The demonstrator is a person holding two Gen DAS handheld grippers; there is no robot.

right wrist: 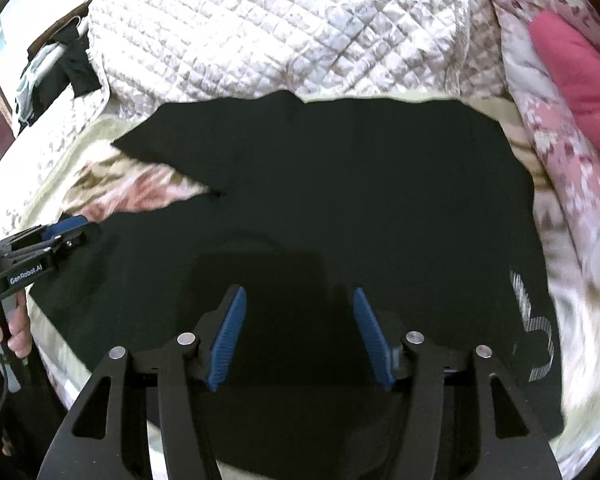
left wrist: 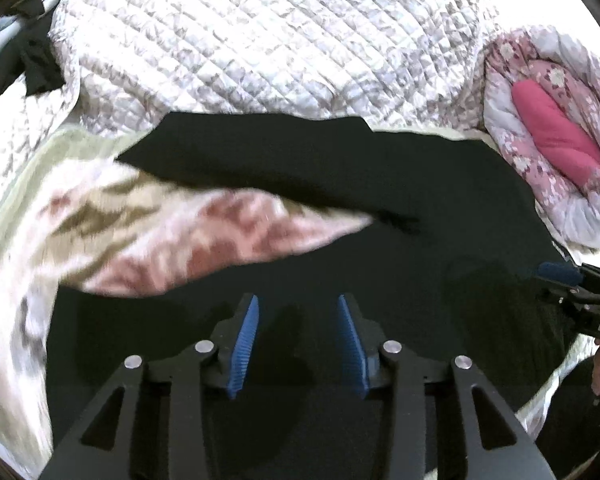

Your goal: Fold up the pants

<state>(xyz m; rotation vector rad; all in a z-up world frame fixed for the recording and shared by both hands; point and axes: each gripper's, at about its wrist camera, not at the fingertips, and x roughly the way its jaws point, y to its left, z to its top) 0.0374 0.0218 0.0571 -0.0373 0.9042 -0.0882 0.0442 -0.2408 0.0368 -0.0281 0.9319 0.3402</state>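
Observation:
Black pants lie spread flat on the bed, with white lettering near their right edge. My left gripper hovers over the pants' near part, its blue pads apart with nothing between them. It also shows at the left edge of the right wrist view, over the pants' left border. My right gripper is open above the dark cloth, pads clear of it. Its tip pokes in at the right of the left wrist view.
A white quilted blanket lies bunched behind the pants. A pink floral duvet bundle sits at the right. The floral bed sheet shows at the left. A person's hand holds the left gripper's handle.

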